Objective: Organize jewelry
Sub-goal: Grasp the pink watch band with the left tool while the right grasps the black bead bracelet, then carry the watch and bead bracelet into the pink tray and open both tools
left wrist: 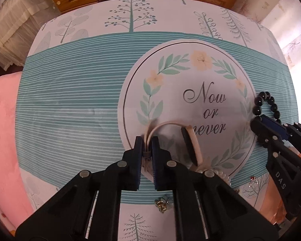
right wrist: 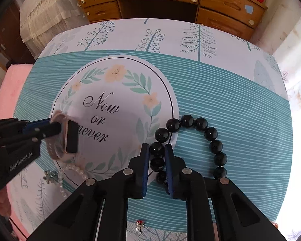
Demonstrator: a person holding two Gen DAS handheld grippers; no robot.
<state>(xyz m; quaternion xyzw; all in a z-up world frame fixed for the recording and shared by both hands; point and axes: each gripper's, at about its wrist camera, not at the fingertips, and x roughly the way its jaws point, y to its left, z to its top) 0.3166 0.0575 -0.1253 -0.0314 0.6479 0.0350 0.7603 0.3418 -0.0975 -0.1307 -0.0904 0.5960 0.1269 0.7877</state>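
Left wrist view: the left hand-held gripper (left wrist: 146, 140) clamps the watch (left wrist: 190, 144) strap over "Now or never" on the desk cloth (left wrist: 70, 100); right of it, another arm reads "DAS".

Right wrist view: the right hand-held gripper (right wrist: 157, 150) pinches the black bead bracelet (right wrist: 210, 133); leftward, lettering perhaps reads "GenRobot.AI".

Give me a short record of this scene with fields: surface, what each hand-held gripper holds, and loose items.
surface: tablecloth with a "Now or never" print
left hand-held gripper: shut on the watch strap
right hand-held gripper: shut on the black bead bracelet
loose items: pearl bracelet, flower brooch, red-stone ring
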